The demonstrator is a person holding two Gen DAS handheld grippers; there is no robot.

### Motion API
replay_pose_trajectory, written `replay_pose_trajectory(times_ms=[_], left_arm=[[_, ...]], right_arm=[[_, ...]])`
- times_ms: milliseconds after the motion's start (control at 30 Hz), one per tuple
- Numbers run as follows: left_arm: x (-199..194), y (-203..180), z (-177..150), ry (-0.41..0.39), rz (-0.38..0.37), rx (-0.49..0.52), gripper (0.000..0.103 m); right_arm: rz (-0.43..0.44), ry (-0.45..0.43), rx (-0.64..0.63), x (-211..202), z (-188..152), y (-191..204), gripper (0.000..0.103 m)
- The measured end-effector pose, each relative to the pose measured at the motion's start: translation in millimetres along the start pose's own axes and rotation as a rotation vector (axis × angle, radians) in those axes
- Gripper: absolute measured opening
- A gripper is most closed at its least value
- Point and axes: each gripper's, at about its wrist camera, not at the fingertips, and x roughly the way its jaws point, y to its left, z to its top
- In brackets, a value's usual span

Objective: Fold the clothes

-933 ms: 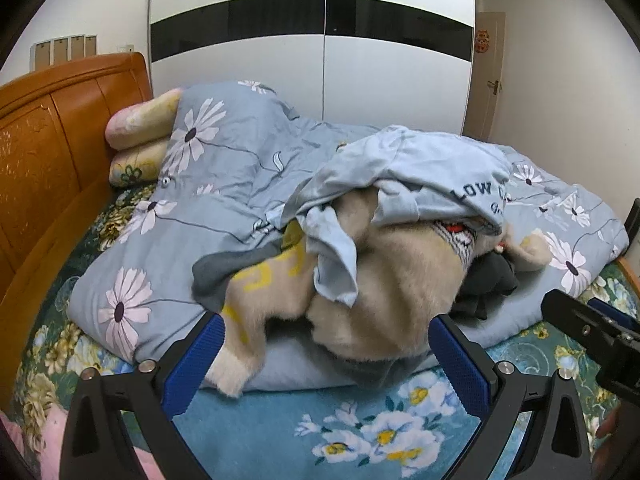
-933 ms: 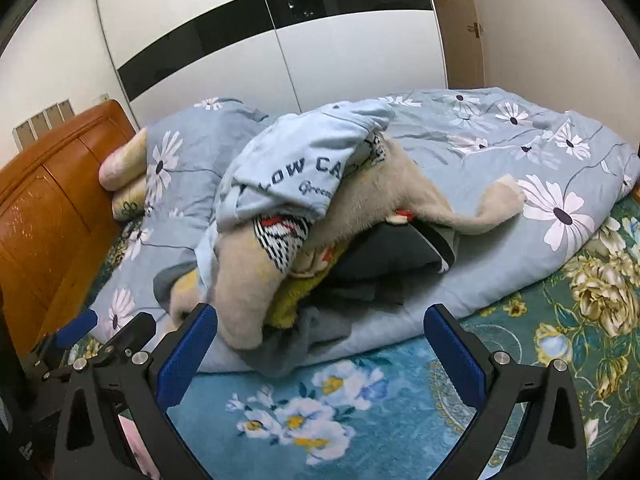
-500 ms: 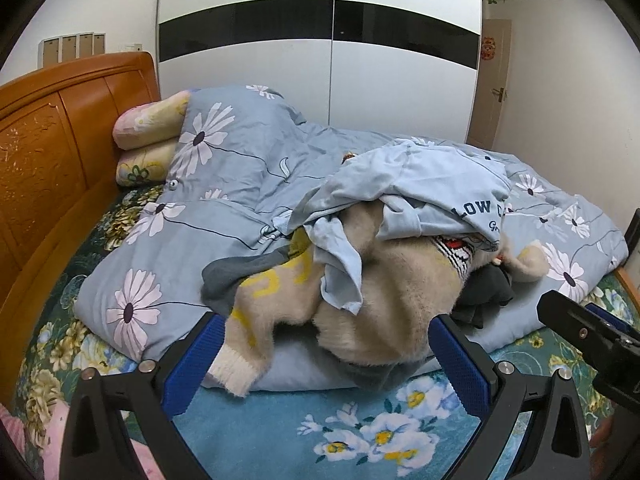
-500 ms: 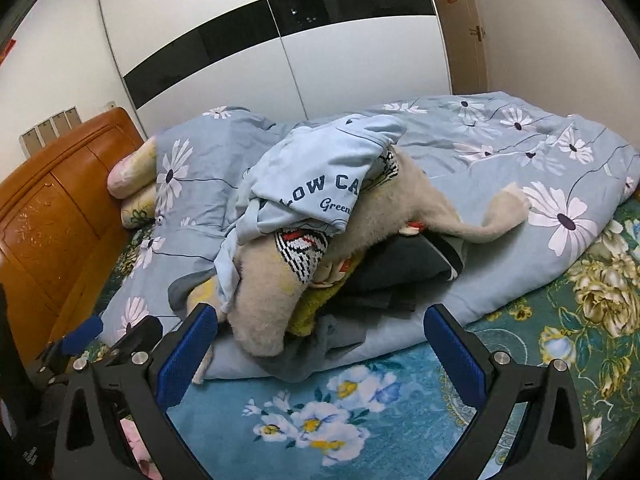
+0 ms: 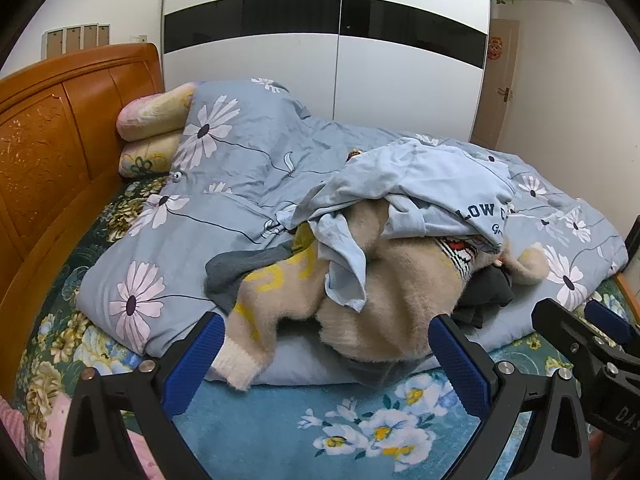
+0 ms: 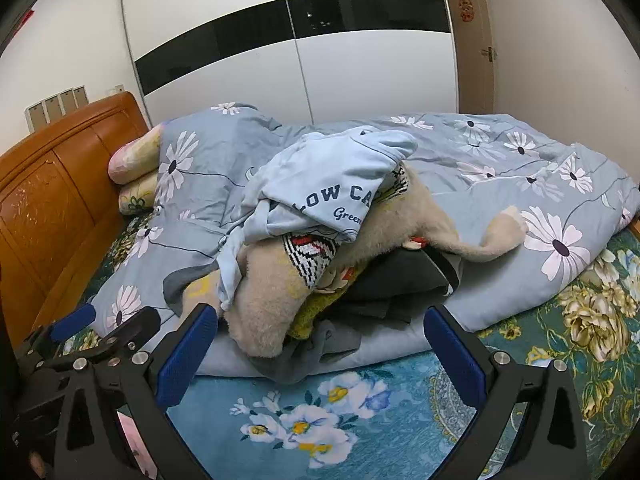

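A heap of clothes lies on the bed's blue flowered duvet [image 5: 224, 184]. On top is a light blue printed shirt [image 5: 432, 184] [image 6: 328, 184]. Under it a fuzzy beige sweater [image 5: 400, 300] [image 6: 272, 300] with yellow marks spills toward me, one cuff [image 5: 236, 364] hanging off the duvet edge. Dark grey garments [image 6: 396, 288] lie beneath. My left gripper [image 5: 324, 364] is open just short of the sweater, holding nothing. My right gripper [image 6: 320, 360] is open too, in front of the heap's lower edge, holding nothing.
A wooden headboard [image 5: 52, 152] stands on the left with two pillows [image 5: 156, 128] against it. The teal flowered sheet [image 5: 304, 428] lies below the grippers. A white wardrobe [image 5: 328, 60] and a door [image 6: 476, 40] are behind the bed.
Both grippers have pulled back and risen a little, so the heap looks slightly farther and more of the wardrobe shows. The clothes have not moved.
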Motion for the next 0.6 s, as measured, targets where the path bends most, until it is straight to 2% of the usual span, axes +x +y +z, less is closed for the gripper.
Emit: replay_pose_trajectory(times_ms=[600], left_arm=[[9.0, -6.8, 0.0, 0.015, -0.027, -0.045, 0.103]], right_arm=[[0.04, -0.033, 0.002, 1.4, 0.1, -5.7, 0.103]])
